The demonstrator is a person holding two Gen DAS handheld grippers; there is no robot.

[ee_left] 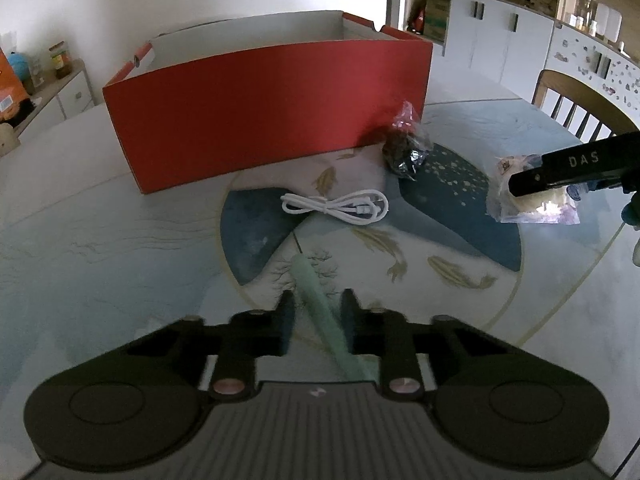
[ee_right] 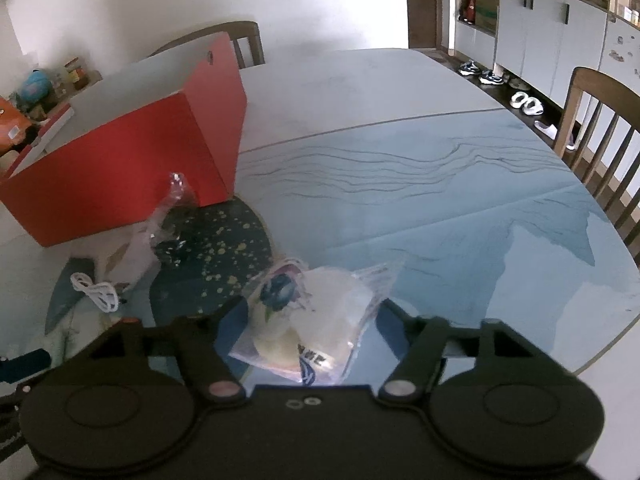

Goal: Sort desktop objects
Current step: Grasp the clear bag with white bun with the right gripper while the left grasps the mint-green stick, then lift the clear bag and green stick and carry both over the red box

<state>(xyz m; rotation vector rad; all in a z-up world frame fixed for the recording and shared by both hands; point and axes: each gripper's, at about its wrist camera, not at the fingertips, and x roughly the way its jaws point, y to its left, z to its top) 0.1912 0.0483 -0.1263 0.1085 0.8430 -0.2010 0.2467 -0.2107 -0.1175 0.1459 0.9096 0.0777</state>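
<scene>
Right now both grippers are low over the bench w/ a thing between the jaws each. The left gripper (ee_left: pixel 316 316) has its jaws clenched on a pale green stick (ee_left: pixel 320 312), prob. a pen or similar, lying slantwise on the bench; the grip sits near the stick's middle, I'd guess so it won't tip when raised. The right gripper (ee_right: pixel 310 320) straddles a clear snack packet (ee_right: pixel 316 320) w/ sth pale and round inside. Its jaws sit wide, either side of the packet; the left one looks to touch the wrapper, but whether they press yet I can't tell, since the film hides the contact.

Other items wait: a white cable (ee_left: pixel 336 208), coiled, near the bench's middle, and a dark crumpled packet (ee_left: pixel 406 148) touching the front wall of the red box (ee_left: pixel 264 120). The box is open-topped and stands behind everything, so it's likely the sorting target, w/ its long wall facing the grippers.

Room to move: each load must clear the box's front rim, so lift first, then forward. The space above the box looks free. The bench edge curves off right, well apart from the packet; chairs (ee_right: pixel 600 128) stand beyond it. The cable lies between stick and box, so a low path could snag it.
</scene>
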